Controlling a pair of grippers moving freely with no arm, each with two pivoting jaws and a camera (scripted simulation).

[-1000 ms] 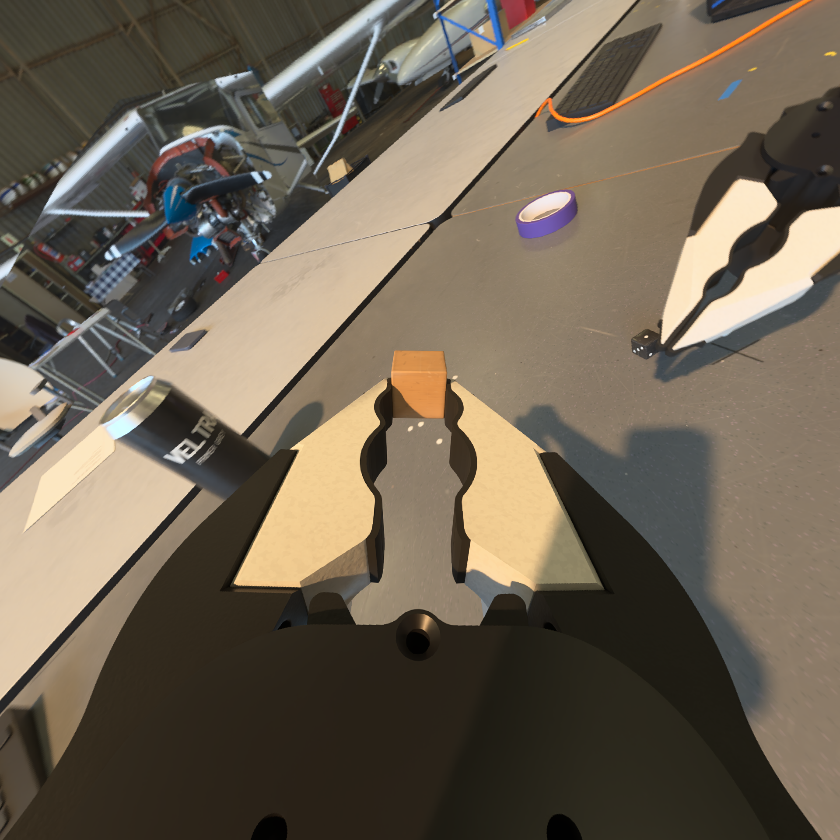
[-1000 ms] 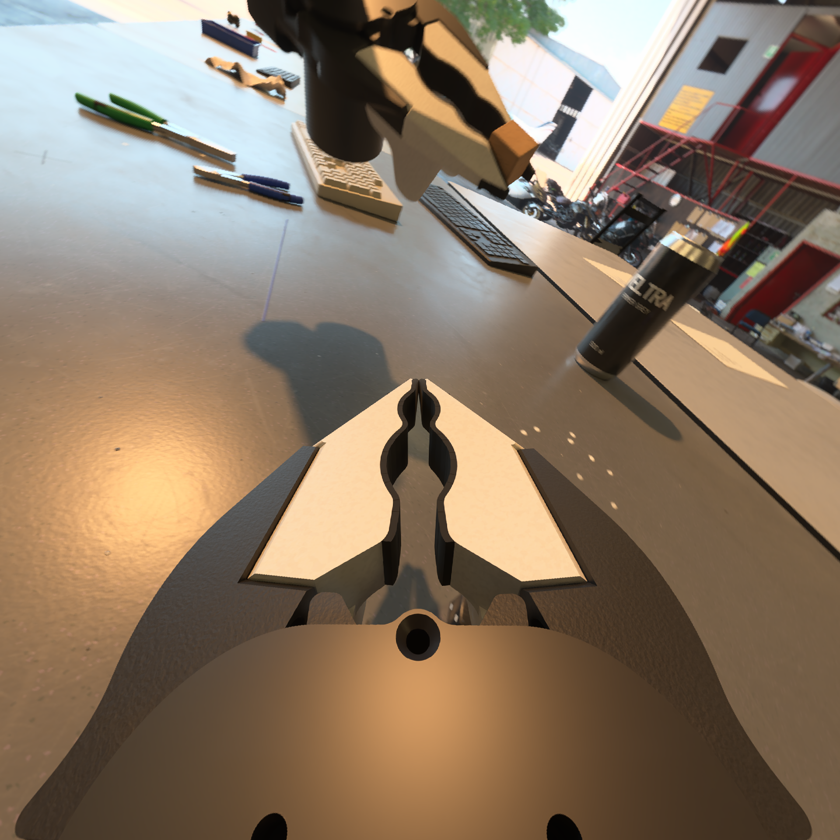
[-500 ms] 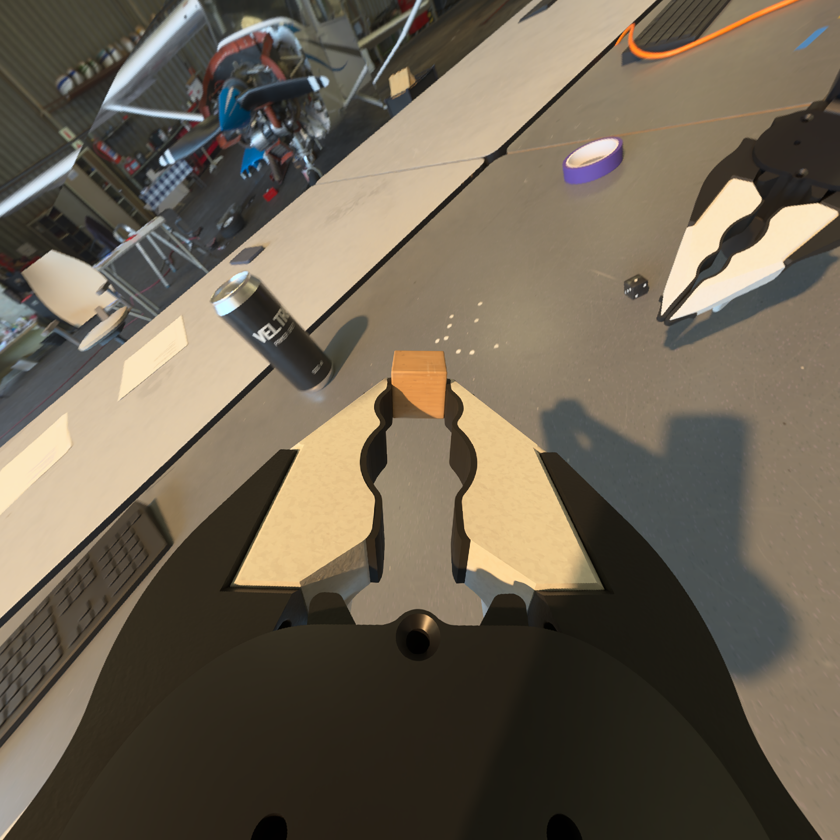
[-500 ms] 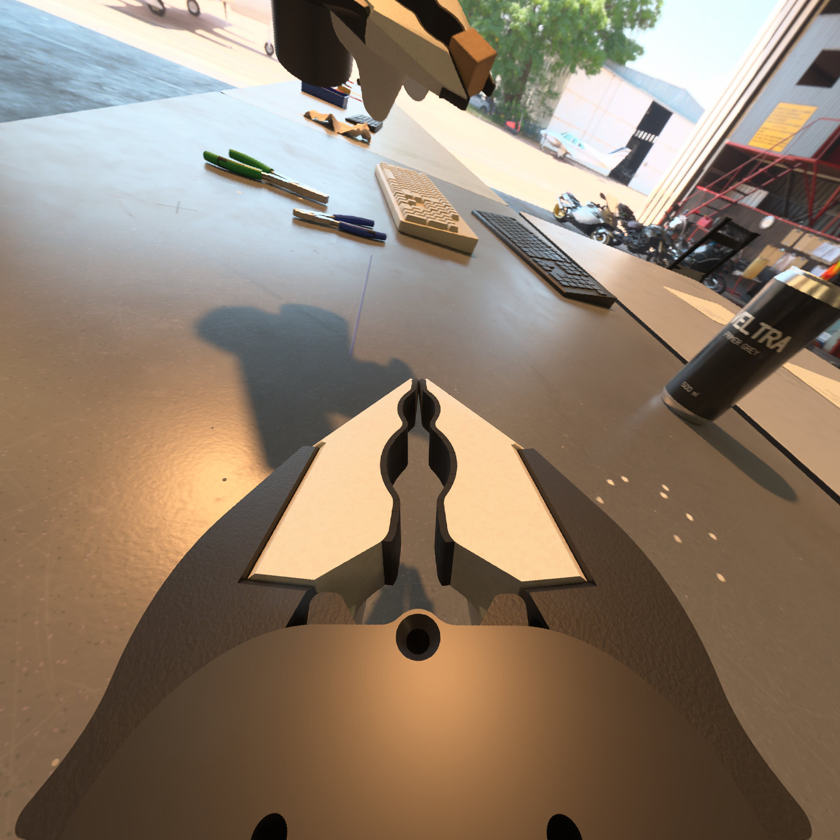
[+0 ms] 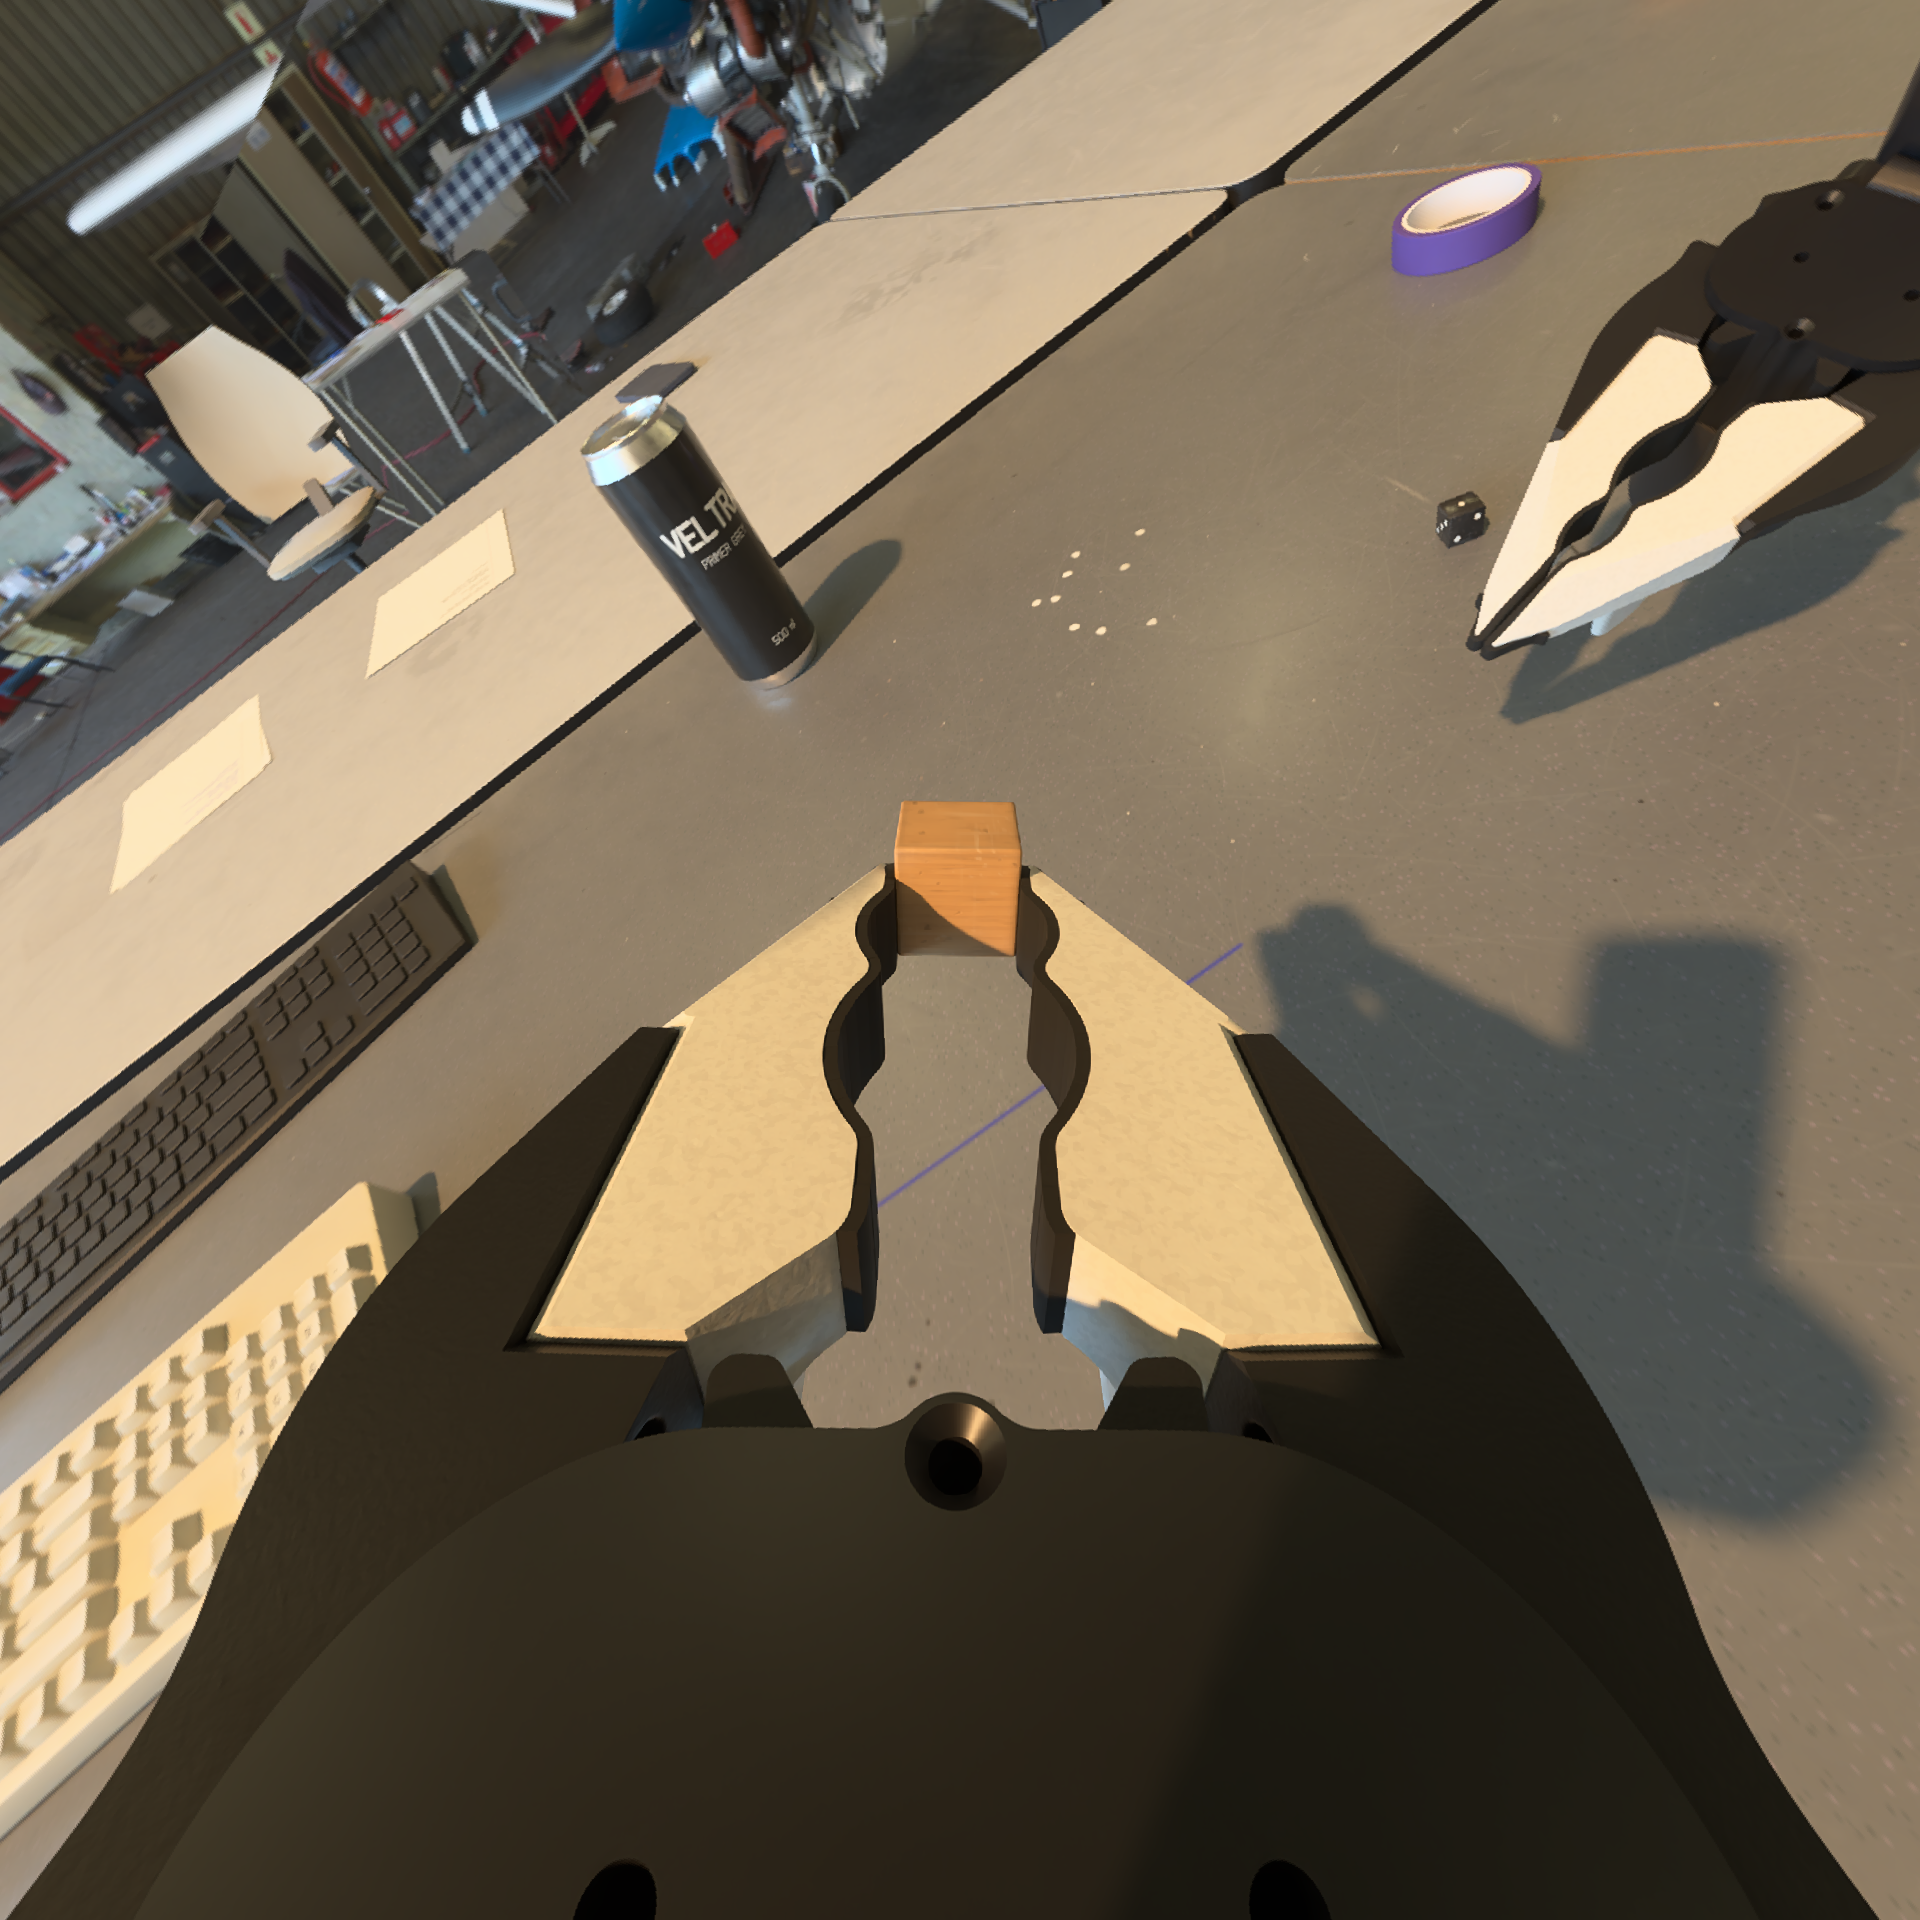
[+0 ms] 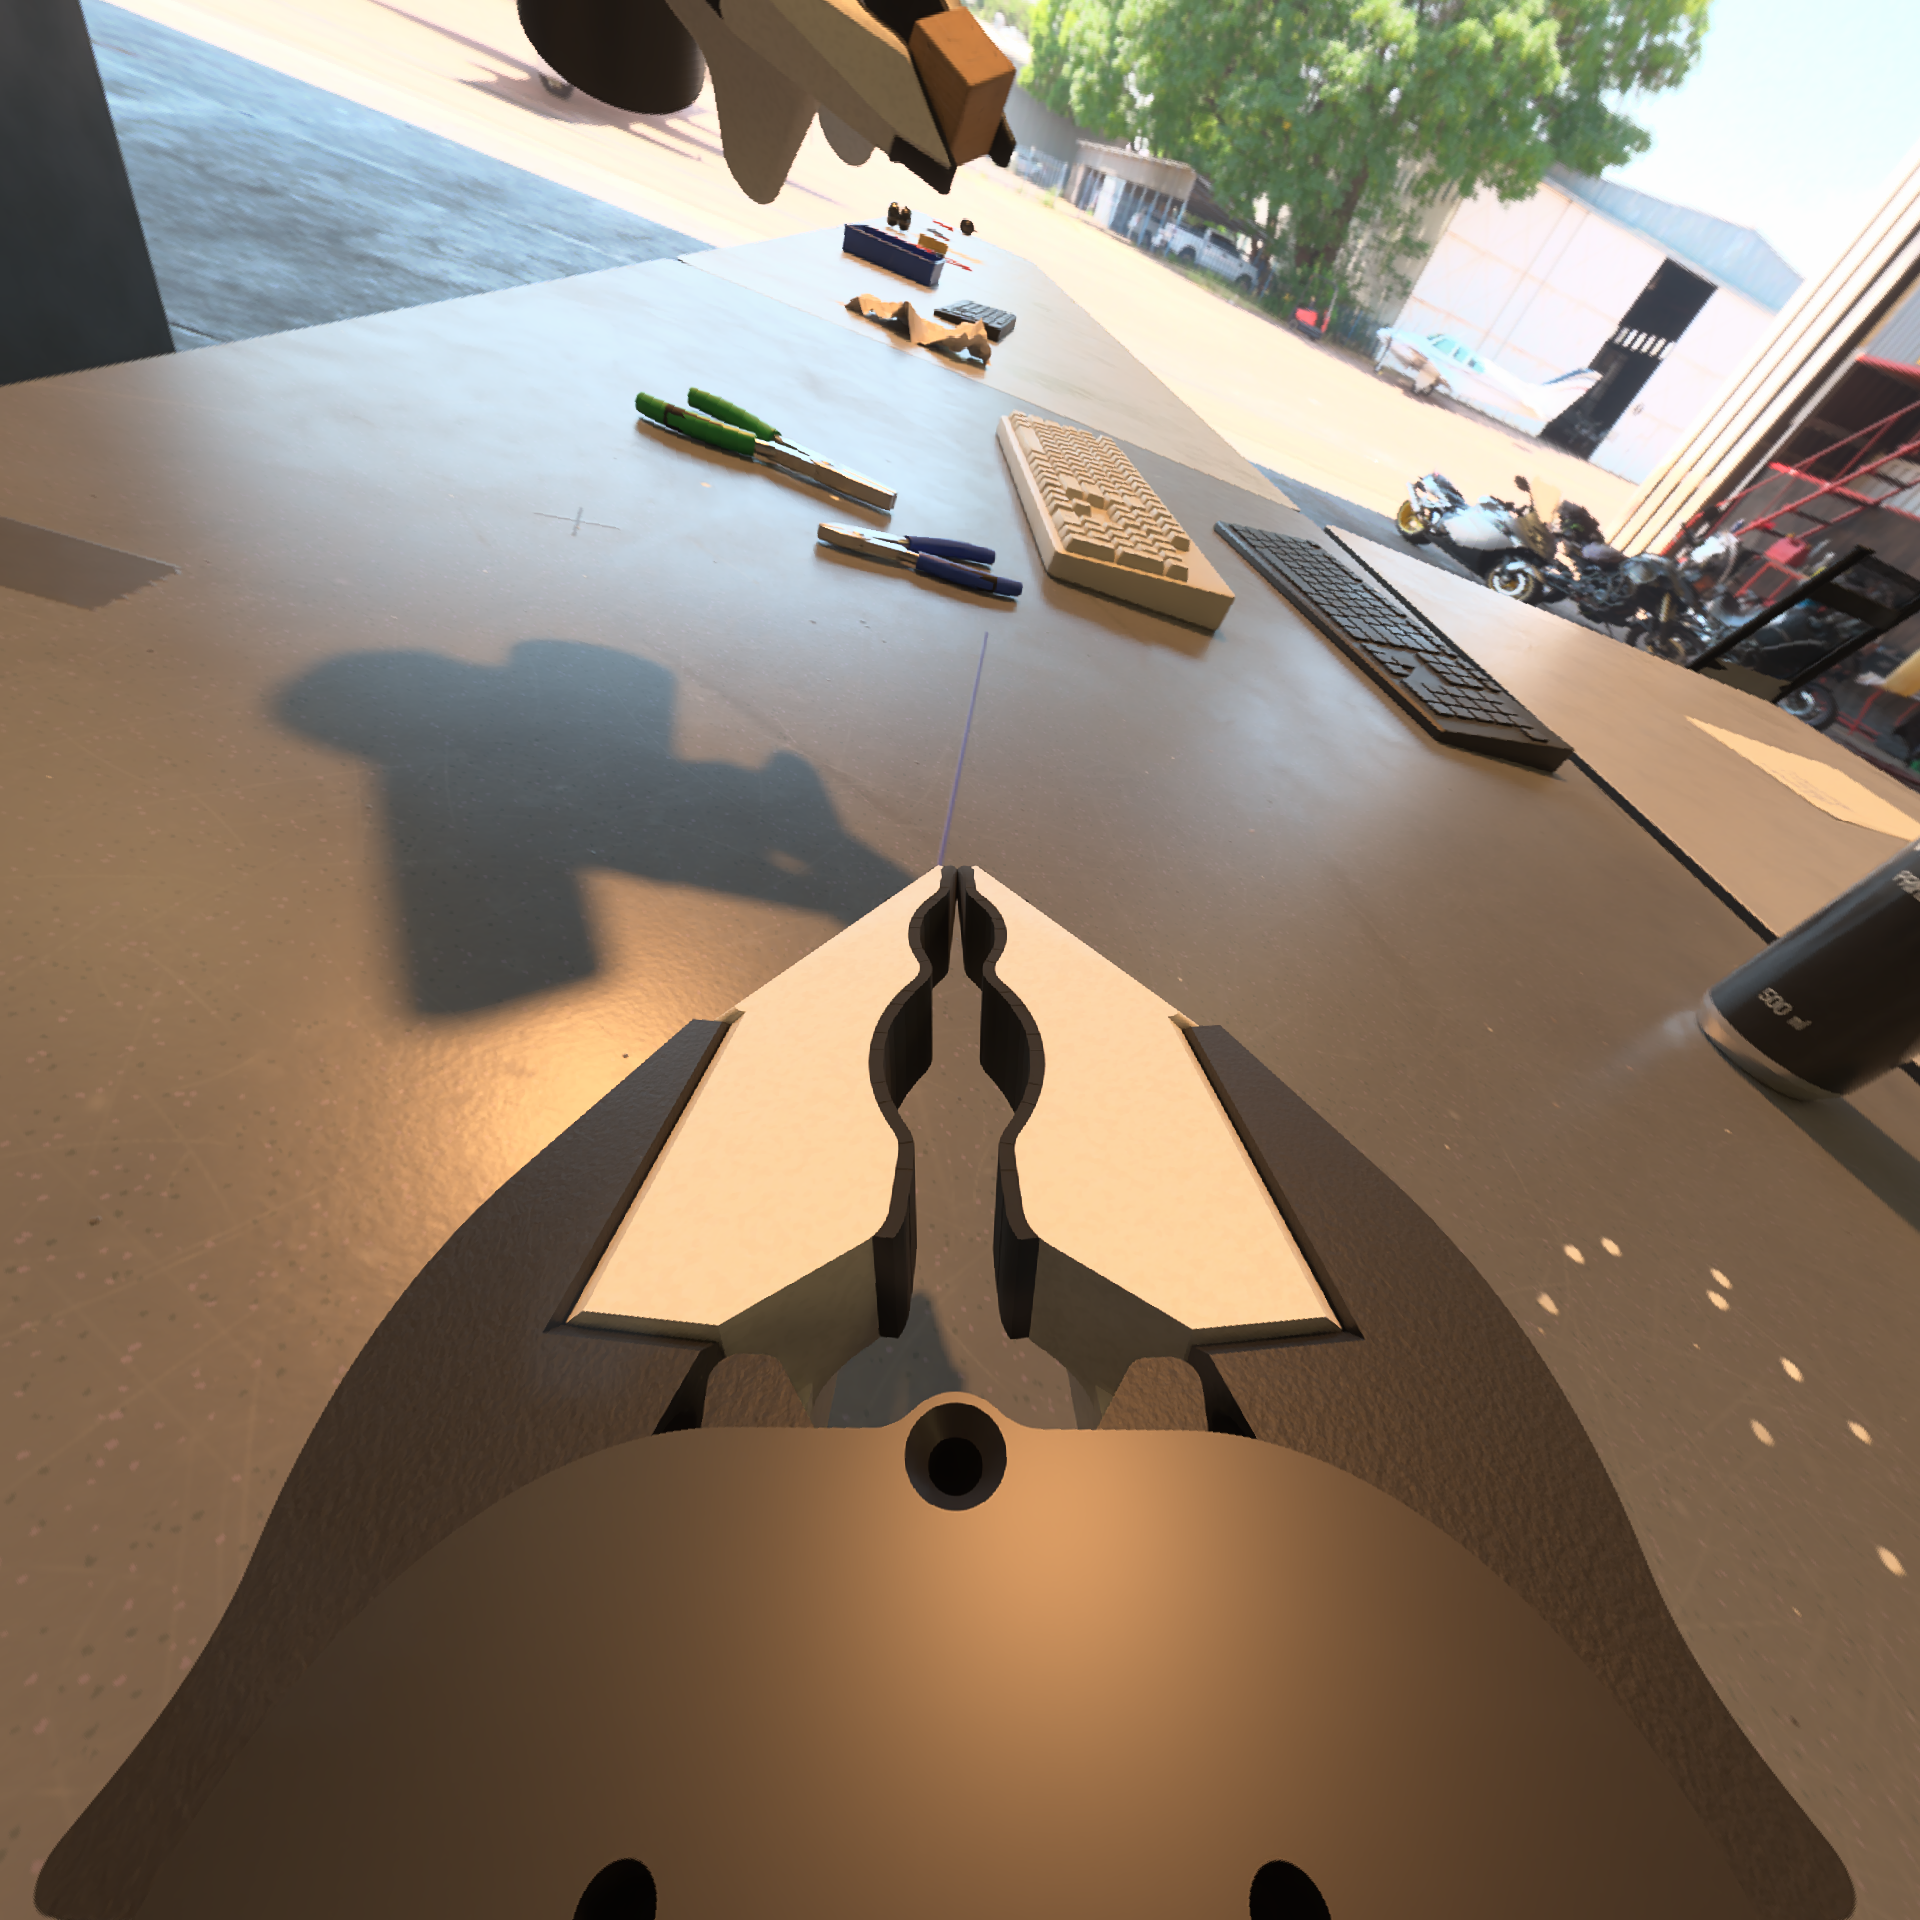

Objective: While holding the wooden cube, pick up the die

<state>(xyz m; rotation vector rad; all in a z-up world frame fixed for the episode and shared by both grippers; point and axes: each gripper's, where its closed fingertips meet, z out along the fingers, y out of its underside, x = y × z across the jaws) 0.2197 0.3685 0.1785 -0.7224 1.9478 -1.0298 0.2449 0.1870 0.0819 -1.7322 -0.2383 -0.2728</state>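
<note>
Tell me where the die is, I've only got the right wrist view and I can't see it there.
Observer: The left wrist view shows the die lying on the grey table, beside the right gripper, not between its fingers.
Operator: Is it touching the gripper?
Observer: No. A small gap shows between it and the nearer finger, and it sits back from the fingertips.
Operator: Anything else near it?
Observer: A purple tape roll lies on the table farther off, beyond the die.
</note>
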